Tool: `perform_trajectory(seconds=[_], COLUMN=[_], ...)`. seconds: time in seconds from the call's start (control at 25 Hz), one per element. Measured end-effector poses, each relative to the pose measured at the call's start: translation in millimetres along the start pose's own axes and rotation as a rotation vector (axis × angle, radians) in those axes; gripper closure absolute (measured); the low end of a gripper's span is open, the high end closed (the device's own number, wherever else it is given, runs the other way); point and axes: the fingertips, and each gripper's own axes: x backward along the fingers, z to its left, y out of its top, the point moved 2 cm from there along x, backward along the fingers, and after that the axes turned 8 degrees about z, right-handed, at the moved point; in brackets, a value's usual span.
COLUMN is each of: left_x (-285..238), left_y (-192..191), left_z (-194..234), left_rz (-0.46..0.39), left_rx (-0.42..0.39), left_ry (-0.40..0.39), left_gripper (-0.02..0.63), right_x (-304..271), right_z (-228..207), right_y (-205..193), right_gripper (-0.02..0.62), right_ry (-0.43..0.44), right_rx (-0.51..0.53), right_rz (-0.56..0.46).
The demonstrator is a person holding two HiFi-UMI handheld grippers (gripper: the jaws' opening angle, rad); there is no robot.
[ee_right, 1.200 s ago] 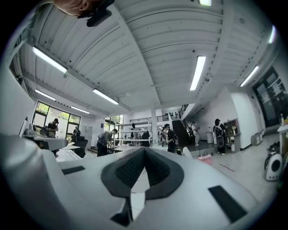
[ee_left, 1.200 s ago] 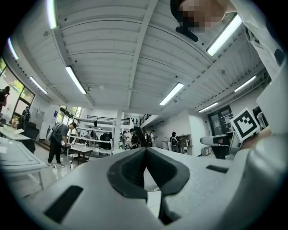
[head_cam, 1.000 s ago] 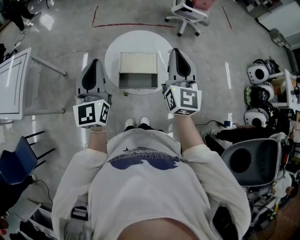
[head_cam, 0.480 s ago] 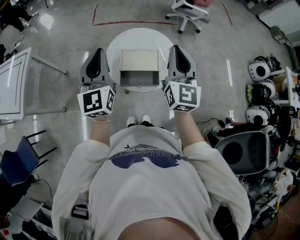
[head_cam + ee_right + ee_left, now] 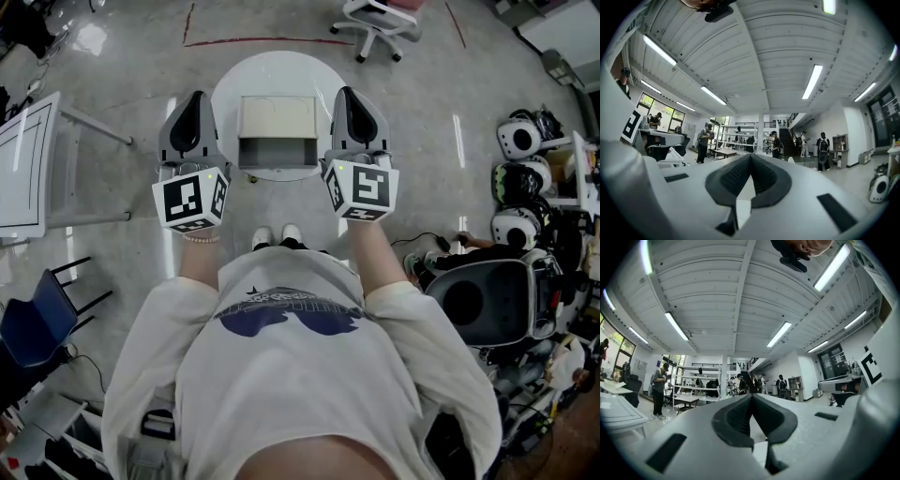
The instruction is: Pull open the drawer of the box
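A cream box [image 5: 277,118] sits on a round white table [image 5: 225,89] in the head view. Its drawer [image 5: 275,153] stands pulled out toward me and shows a grey, bare inside. My left gripper [image 5: 196,97] is held up in the air left of the box, and my right gripper [image 5: 345,93] hangs level with it on the right; neither touches the box. Both point out across the room. In the left gripper view the dark pads of my left gripper [image 5: 751,396] meet, shut on nothing. My right gripper [image 5: 750,156] is likewise shut and holds nothing.
An office chair [image 5: 379,21] stands beyond the table, and a red tape line [image 5: 262,43] marks the floor. A white desk [image 5: 26,169] and blue chair [image 5: 33,323] are at the left. Helmets [image 5: 518,178] and a grey chair [image 5: 489,314] fill the right. A person [image 5: 659,390] stands far off.
Both grippers have drifted a little forward and closer in beside the box, the left one more. The drawer and box have not moved, and the jaws stay shut.
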Motion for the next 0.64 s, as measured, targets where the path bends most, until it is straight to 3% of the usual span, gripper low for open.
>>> perform_trajectory(seconds=[0.64], left_x=[2.6], left_y=[-8.7], left_z=[-2.1], left_rz=[0.042], left_rx=[-0.017], left_ry=[0.018], left_gripper=[0.598], right_x=[-4.2], right_z=[-3.0], right_y=[-3.6], right_gripper=[0.598], right_ry=[0.011], right_rx=[0.023], right_rz=[0.007])
